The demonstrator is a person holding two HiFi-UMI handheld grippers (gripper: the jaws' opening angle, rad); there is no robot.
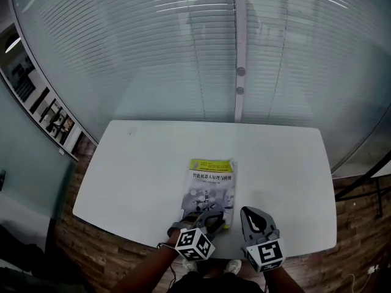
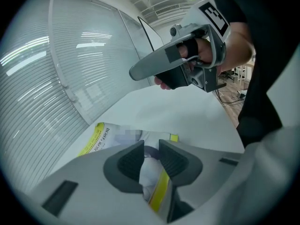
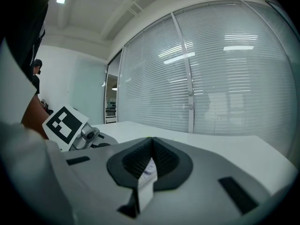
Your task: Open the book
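We look steeply down on a white surface (image 1: 134,170) that stands before a curved glass wall with white slatted blinds (image 1: 183,54). Brown wooden floor (image 1: 104,252) shows around the surface's near edge.

The book (image 1: 211,185) lies flat and closed near the middle of the surface's near side. Its cover is white with a yellow-green band across the far end, dark print below that, and a grey picture on the near half.

The left claw (image 1: 206,212) reaches over the book's near edge and tilts downward, and its marker cube (image 1: 195,244) sits just behind it. In the left gripper view its two dark ribbed pads (image 2: 129,162) stand partly apart. The book's white cover and a yellow strip show in the gap between them. We see no pad pressing on the cover, so this claw straddles the book's near edge without clamping it.

The right claw (image 1: 249,213) sits just beside the book's near right corner, above bare surface and apart from the book. In the right gripper view its pads (image 3: 161,156) meet at the tips, so it is closed. A pale sliver shows in the slit lower down, and we cannot tell what it is. In the left gripper view a hand (image 2: 206,53) grips this claw's handle above the surface.
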